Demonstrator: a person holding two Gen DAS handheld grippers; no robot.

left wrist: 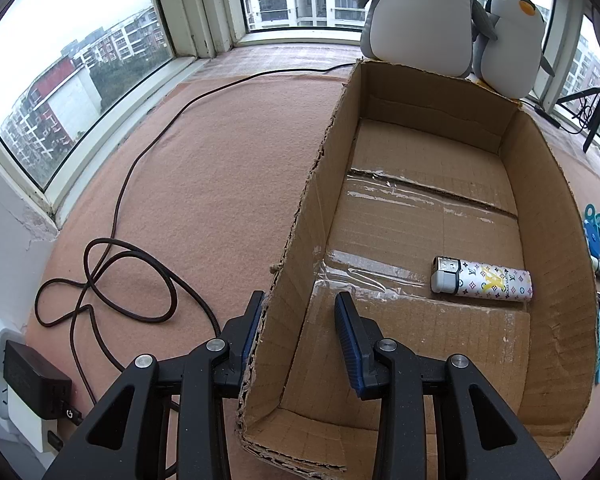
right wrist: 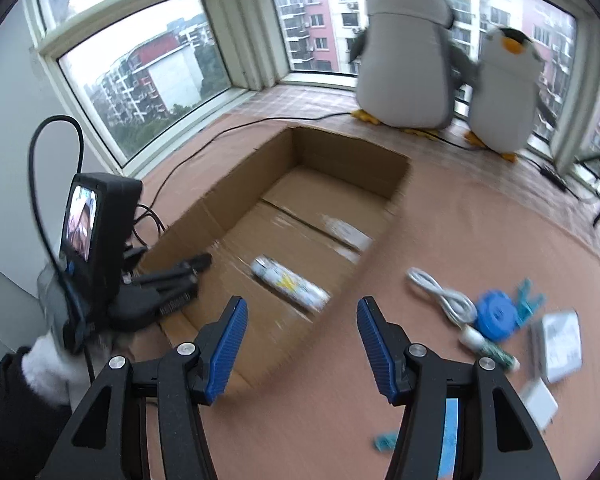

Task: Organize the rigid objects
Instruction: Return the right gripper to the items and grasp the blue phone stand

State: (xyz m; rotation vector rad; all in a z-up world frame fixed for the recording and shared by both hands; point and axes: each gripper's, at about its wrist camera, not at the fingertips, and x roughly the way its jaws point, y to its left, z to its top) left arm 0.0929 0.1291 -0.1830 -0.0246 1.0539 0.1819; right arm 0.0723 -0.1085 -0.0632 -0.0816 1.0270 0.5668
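Lighter (left wrist: 482,280) in cardboard box (left wrist: 556,208): repeating "LV" monogram print, yellow logo. Black charger (left wrist: 36,384): "G" mark.

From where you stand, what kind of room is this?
Probably a bay-window nook in a high-rise flat: windows wrap round a carpeted ledge, apartment blocks stand outside, and two plush penguins sit behind a cardboard box.

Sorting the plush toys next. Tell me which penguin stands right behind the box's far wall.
The larger penguin, at the cardboard box far wall. The smaller penguin stands beside it, off toward the box's right corner.
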